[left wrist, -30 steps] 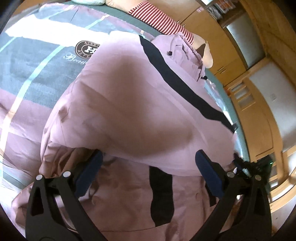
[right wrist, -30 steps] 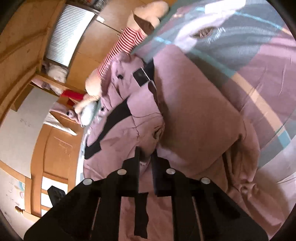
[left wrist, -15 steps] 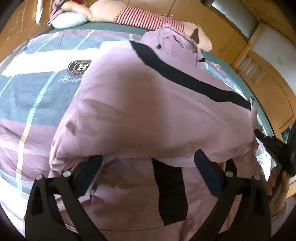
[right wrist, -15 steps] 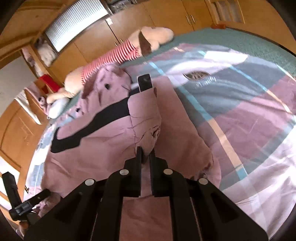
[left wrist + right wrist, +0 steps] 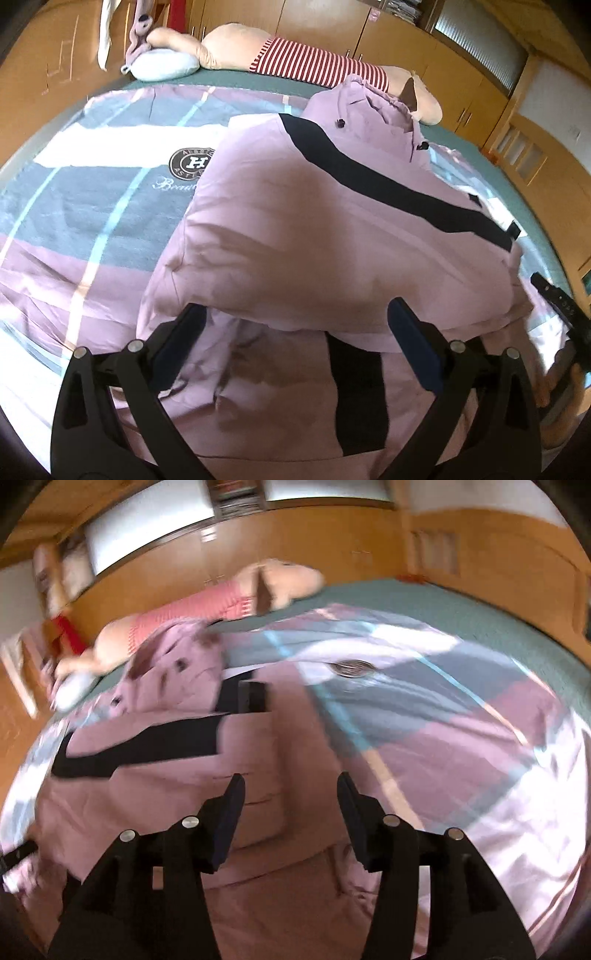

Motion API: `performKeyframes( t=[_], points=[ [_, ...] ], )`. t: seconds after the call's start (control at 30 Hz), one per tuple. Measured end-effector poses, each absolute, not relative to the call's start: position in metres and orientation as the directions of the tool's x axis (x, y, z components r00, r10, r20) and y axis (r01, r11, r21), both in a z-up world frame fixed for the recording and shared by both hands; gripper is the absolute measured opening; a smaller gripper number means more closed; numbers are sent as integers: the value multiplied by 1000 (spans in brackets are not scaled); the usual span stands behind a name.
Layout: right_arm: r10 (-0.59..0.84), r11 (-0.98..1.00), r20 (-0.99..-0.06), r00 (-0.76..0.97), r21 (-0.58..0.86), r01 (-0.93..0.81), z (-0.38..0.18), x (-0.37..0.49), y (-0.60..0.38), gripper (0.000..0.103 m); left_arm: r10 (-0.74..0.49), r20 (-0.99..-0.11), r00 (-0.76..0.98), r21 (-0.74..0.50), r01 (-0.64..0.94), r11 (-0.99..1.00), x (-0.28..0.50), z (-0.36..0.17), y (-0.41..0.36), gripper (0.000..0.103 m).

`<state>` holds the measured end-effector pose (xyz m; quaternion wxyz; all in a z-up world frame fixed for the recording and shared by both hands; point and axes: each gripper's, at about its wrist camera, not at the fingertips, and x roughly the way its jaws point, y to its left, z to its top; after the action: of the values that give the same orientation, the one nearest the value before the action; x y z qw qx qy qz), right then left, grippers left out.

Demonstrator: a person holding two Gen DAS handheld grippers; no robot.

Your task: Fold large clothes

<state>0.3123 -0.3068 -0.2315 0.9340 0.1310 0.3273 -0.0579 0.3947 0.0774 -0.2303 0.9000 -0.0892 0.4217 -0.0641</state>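
Jacket [image 5: 332, 229] lies folded on bedspread [image 5: 92, 206] (nothing contained).

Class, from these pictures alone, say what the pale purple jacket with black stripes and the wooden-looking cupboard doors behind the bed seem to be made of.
Pale purple jacket with black stripes: probably a thin woven fabric, matte; it creases finely and drapes softly in folds.
Cupboard doors: likely wood or wood veneer, smooth with a slight sheen; warm orange-brown, flat panels with small metal handles.
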Motion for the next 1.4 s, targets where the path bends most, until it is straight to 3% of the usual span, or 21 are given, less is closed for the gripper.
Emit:
performKeyframes(
  t=[0.17, 0.3, 0.53, 0.67, 0.8, 1.0, 1.23, 1.4],
  points=[
    [-9, 986, -745, 667, 104, 129, -262, 336, -286, 52, -131, -773, 620, -151, 21, 988, 397, -233, 76, 100],
    [5, 983, -751, 660, 124, 134, -264, 338, -290, 52, -152, -804, 575, -208, -32, 978, 403, -243, 89, 100],
    [-27, 985, -742, 670, 93, 144, -261, 332, -285, 55, -83, -812, 578, -208, -153, 966, 399, -243, 109, 100],
    [-74, 988, -673, 736, 48, 144, -243, 321, -275, 59, 100, -707, 700, -2, -143, 990, 381, -216, 88, 100],
    [-51, 998, -620, 783, 3, 67, -233, 313, -256, 59, 45, -668, 743, 45, -20, 999, 379, -213, 65, 101],
    [-20, 1000, -731, 682, -26, 2, -261, 329, -243, 61, 44, -769, 638, 78, 26, 997, 395, -253, 52, 101],
    [-46, 999, -735, 677, -44, 20, -262, 329, -241, 72, 64, -780, 622, 104, 28, 994, 395, -261, 49, 101],
    [9, 1000, -641, 767, 9, -4, -241, 310, -240, 72, 78, -785, 614, 124, 32, 992, 396, -265, 45, 101]
  ],
)
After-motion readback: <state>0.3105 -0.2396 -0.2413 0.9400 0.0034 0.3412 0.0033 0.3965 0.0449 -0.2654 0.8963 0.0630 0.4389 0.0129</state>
